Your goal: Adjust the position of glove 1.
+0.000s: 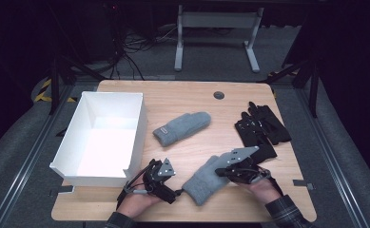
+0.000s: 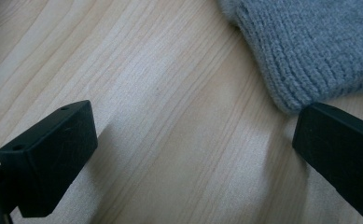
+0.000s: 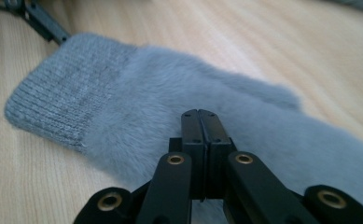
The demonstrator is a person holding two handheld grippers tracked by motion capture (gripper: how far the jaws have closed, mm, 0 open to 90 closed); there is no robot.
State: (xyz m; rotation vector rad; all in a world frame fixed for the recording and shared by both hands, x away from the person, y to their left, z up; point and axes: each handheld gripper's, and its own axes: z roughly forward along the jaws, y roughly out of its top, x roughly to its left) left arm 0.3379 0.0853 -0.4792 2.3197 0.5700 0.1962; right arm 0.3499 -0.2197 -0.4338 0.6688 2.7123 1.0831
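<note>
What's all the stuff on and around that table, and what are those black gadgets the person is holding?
Table: one, light wood.
Box: one, white, open, table's left side.
Grey mittens: two; far mitten mid-table, near mitten by the front edge.
Black gloves: a pile, right side.
Metal stand: one, grey, on the floor behind.
Left gripper: black, fingers open, beside the near mitten's cuff.
Right gripper: black, fingers closed over the near mitten.

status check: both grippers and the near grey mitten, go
Left gripper open, one jaw at the cuff of the near grey mitten. Right gripper shut, jaws pressed on its fuzzy body; pinch unclear. Second grey mitten, black gloves, white box stand apart.
</note>
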